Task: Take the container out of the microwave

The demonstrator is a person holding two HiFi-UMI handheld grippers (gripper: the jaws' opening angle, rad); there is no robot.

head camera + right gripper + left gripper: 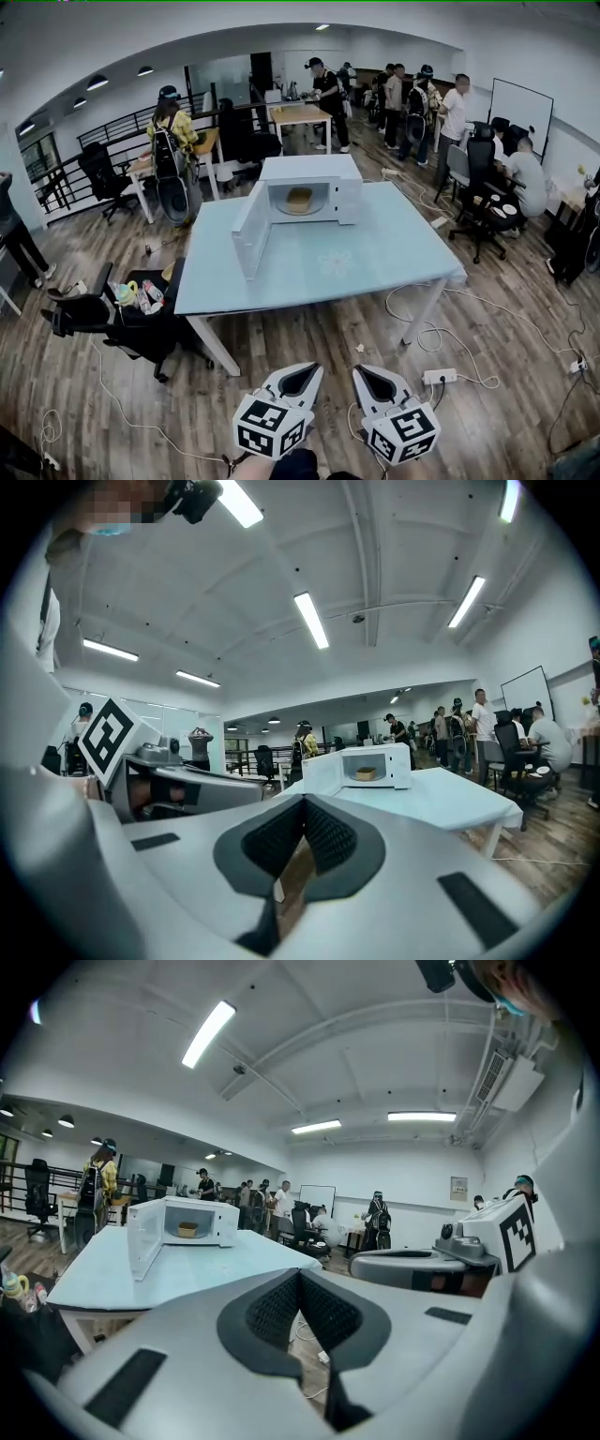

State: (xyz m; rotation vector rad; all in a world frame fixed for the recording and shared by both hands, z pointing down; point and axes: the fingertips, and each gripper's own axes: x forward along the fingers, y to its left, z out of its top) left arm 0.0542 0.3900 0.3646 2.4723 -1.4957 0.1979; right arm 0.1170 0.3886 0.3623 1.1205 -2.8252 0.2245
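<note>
A white microwave [305, 195] stands at the far side of a light blue table [375, 253], its door [251, 232] swung open to the left. Inside sits a small tan container [299, 199], also visible in the left gripper view [187, 1230] and the right gripper view [365, 773]. Both grippers are low in the head view, well short of the table's near edge and side by side. My left gripper [314, 367] and right gripper [359, 368] each have their jaw tips together with nothing held. Each gripper view looks toward the microwave [183, 1222] [370, 764].
A black office chair [131, 314] loaded with items stands at the table's left corner. Cables and a power strip [440, 376] lie on the wooden floor to the right. People stand and sit at desks at the back and right [403, 98].
</note>
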